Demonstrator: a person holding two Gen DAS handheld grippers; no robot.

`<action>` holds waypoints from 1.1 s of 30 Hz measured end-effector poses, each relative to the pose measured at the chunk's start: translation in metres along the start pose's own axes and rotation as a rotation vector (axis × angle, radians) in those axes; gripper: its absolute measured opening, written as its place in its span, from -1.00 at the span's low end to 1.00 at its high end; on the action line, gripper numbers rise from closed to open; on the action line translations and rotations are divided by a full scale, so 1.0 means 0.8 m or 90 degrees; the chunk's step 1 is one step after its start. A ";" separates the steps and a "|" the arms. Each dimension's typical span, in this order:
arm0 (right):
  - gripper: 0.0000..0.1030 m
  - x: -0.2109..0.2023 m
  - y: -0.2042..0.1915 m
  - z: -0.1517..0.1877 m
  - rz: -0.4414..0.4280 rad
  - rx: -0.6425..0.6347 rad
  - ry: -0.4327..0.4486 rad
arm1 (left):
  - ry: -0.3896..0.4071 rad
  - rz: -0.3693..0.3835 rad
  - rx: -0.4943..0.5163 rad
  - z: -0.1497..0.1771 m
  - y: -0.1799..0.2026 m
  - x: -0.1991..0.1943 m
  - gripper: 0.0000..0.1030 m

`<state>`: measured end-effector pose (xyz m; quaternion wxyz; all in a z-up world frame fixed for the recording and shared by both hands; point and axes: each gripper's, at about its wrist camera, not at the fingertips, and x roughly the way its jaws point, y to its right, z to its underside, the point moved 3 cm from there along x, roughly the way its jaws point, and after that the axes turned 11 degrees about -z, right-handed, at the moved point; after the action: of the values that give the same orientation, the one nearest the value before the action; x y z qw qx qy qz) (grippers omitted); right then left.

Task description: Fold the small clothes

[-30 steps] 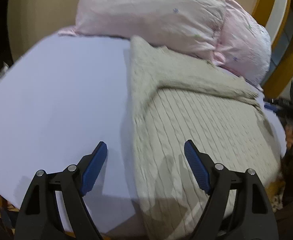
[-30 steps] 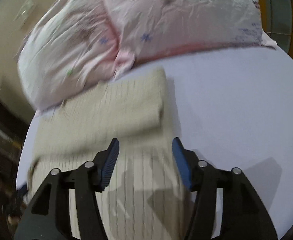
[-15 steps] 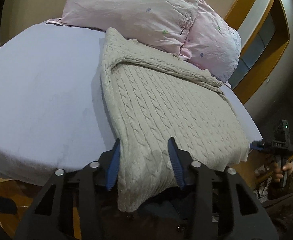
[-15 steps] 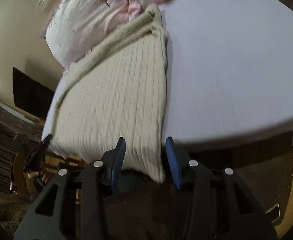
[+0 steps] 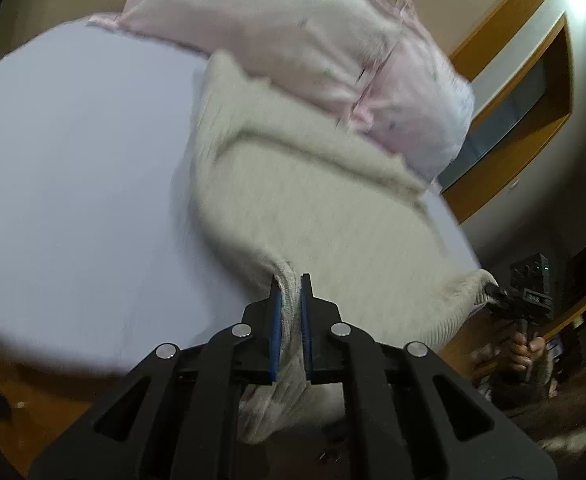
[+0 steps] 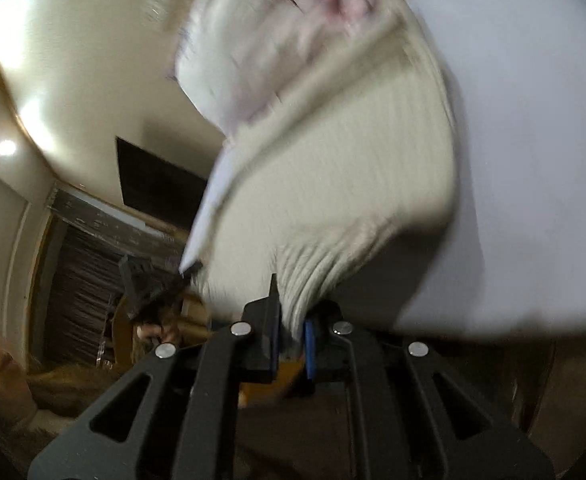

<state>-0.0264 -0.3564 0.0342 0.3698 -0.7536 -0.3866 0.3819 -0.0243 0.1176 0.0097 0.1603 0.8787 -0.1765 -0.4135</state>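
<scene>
Both the left gripper [image 5: 291, 320] and right gripper [image 6: 291, 320] fingers pinched the sweater's [image 5: 313, 200] near corners at the bed [image 5: 73, 160] edge. It stretched toward 12 o'clock, to the pillows [image 5: 293, 32]; bare sheet lay at 9 o'clock.

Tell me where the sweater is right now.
The sweater lies on the bed below the pillows, its near corners pinched by the left hand-held gripper and right hand-held gripper.

A lavender-sheeted bed [image 5: 73, 168] carries a cream knit sweater [image 5: 313, 208] and two pink pillows [image 5: 293, 36] at its head.
</scene>
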 end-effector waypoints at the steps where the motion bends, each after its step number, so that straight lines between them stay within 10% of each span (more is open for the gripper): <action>1: -0.82 0.000 -0.006 -0.022 -0.008 -0.014 0.021 | 0.009 0.005 -0.001 -0.012 -0.001 -0.001 -0.85; 8: -0.82 0.076 0.067 -0.226 0.016 0.069 0.189 | 0.081 -0.021 -0.148 -0.196 -0.051 0.083 -0.85; 12: -0.64 0.117 0.171 -0.277 0.160 0.205 0.211 | 0.030 -0.070 -0.269 -0.257 -0.100 0.172 -0.85; 15: -0.26 0.119 0.196 -0.275 0.136 0.232 0.215 | 0.007 -0.015 -0.326 -0.261 -0.119 0.185 -0.84; 17: 0.34 0.107 0.180 -0.281 0.122 0.189 0.224 | 0.027 -0.003 -0.302 -0.260 -0.122 0.168 -0.66; 19: 0.78 0.089 0.159 -0.282 0.131 0.141 0.254 | 0.076 -0.039 -0.303 -0.259 -0.135 0.140 0.31; 20: 0.78 0.087 0.154 -0.284 0.128 0.123 0.254 | 0.098 -0.045 -0.306 -0.265 -0.141 0.129 0.45; 29: 0.80 0.122 0.124 -0.263 0.086 0.067 0.157 | -0.016 -0.010 0.001 -0.265 -0.039 0.146 0.33; 33: 0.82 0.133 0.117 -0.254 0.095 0.058 0.157 | -0.050 -0.089 0.035 -0.276 -0.014 0.188 0.33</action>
<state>0.2205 -0.3574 0.0117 0.4189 -0.8039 -0.2637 0.3298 0.2402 0.0910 0.0377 0.1000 0.8762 -0.1322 -0.4526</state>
